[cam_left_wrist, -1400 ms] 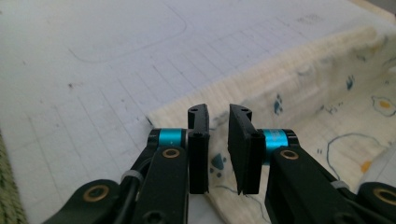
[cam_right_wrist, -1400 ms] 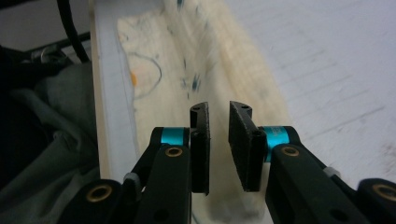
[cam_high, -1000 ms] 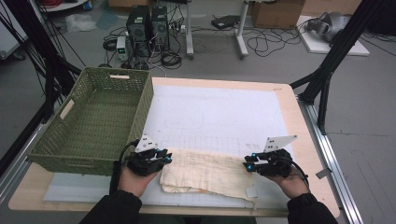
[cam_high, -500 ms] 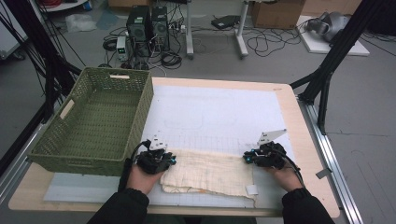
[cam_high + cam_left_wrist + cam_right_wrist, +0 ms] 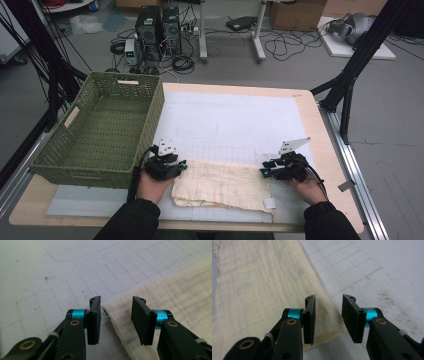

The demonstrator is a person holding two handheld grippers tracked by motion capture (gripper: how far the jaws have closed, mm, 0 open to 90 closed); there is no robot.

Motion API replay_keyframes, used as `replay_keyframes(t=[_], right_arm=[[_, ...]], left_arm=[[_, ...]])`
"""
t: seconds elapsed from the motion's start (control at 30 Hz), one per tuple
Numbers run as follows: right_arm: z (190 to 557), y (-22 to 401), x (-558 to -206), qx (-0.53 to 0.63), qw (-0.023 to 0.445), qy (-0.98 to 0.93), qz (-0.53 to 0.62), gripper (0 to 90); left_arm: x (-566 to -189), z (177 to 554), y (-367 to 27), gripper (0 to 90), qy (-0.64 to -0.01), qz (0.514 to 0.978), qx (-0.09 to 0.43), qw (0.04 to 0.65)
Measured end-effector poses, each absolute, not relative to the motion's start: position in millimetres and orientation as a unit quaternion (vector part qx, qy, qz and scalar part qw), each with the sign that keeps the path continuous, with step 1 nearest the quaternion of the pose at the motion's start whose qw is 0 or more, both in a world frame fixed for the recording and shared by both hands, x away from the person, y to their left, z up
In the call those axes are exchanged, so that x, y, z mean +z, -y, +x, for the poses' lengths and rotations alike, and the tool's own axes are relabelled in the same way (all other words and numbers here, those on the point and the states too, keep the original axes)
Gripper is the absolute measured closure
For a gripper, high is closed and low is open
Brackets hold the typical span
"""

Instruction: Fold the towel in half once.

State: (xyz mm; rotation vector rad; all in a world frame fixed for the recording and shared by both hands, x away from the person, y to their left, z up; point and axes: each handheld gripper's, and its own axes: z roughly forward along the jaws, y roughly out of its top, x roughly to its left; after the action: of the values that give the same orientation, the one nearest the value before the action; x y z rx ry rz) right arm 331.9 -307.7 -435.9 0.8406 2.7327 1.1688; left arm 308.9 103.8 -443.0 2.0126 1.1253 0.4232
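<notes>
A folded cream cloth [image 5: 220, 185] lies on the white gridded mat [image 5: 225, 120] near the table's front. My left gripper [image 5: 179, 165] sits low at the cloth's far left corner. Its jaws have just been opening, and in the left gripper view [image 5: 116, 308] the cloth [image 5: 175, 295] corner lies loose between the pads, untouched. My right gripper [image 5: 263, 173] rests at the far right corner. Its jaws have also just been opening. In the right gripper view [image 5: 328, 306] the edge of the cloth [image 5: 262, 290] runs between the pads without being pinched.
A green woven basket [image 5: 100, 125], with nothing in it, stands on the left of the table, close beside my left hand. A small white tag [image 5: 269, 203] sticks out at the cloth's near right corner. Black frame legs [image 5: 350, 75] rise past the right edge.
Both hands have crept a little farther from the person and lower onto the cloth's far edge. The cloth lies flat where it was.
</notes>
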Motion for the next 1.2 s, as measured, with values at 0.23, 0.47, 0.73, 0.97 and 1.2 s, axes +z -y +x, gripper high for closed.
replay_keyframes(t=[0.23, 0.47, 0.73, 0.97, 1.2], right_arm=[[332.8, 307.7, -434.2, 0.367, 0.028, -0.889, 0.272, 85.4], [345.9, 319.0, -417.5, 0.387, 0.067, -0.869, 0.300, 85.7], [358.6, 316.1, -432.6, 0.362, 0.050, -0.879, 0.308, 77.9], [354.3, 323.1, -426.2, 0.398, 0.047, -0.858, 0.320, 63.3], [343.6, 319.5, -428.5, 0.412, 0.060, -0.856, 0.307, 56.8]], left_arm=[[-439.1, 308.0, -102.7, 86.4, -0.431, 0.790, 0.160, 0.406], [-428.9, 316.3, -98.1, 86.5, -0.443, 0.766, 0.173, 0.433], [-439.4, 328.0, -97.8, 80.7, -0.448, 0.775, 0.160, 0.415], [-437.9, 327.9, -98.2, 66.0, -0.448, 0.767, 0.152, 0.434], [-434.8, 325.2, -99.3, 64.7, -0.436, 0.768, 0.150, 0.445]])
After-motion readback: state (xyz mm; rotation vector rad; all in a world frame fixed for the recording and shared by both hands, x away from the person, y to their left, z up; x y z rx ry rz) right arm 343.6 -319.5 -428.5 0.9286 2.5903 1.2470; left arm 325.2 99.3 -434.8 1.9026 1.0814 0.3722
